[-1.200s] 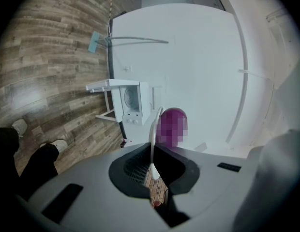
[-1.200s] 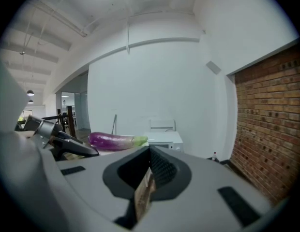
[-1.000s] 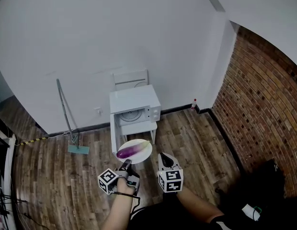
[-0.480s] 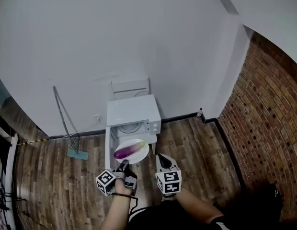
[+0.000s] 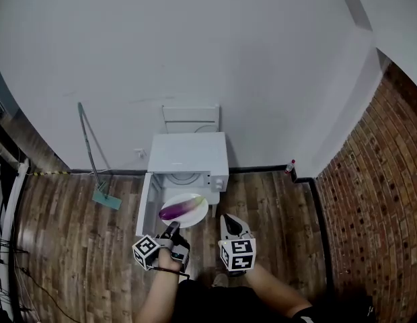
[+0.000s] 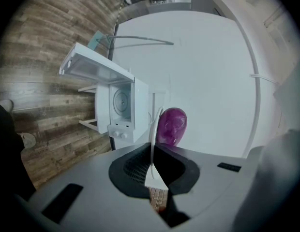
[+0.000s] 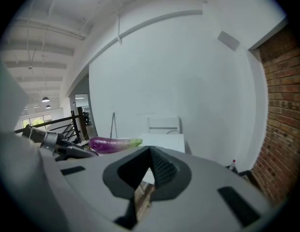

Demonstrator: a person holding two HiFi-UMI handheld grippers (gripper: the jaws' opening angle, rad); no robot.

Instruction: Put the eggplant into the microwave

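Glossy purple eggplant (image 5: 176, 211), pale green at one end, lies on the white plate (image 5: 192, 216), whose rim the left gripper (image 5: 173, 229) pinches; the right gripper (image 5: 227, 219) has its jaws pressed together, empty.

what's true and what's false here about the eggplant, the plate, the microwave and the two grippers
1. The eggplant lies on a white plate. True.
2. The left gripper is shut on the plate's rim. True.
3. The microwave has its door closed. False: the door stands swung open at the microwave's left in the head view.
4. The right gripper holds the eggplant. False: its jaws are together on nothing.
5. The eggplant is inside the microwave. False: it is on the plate, outside and in front of the microwave.
6. A mop leans against the wall. True.
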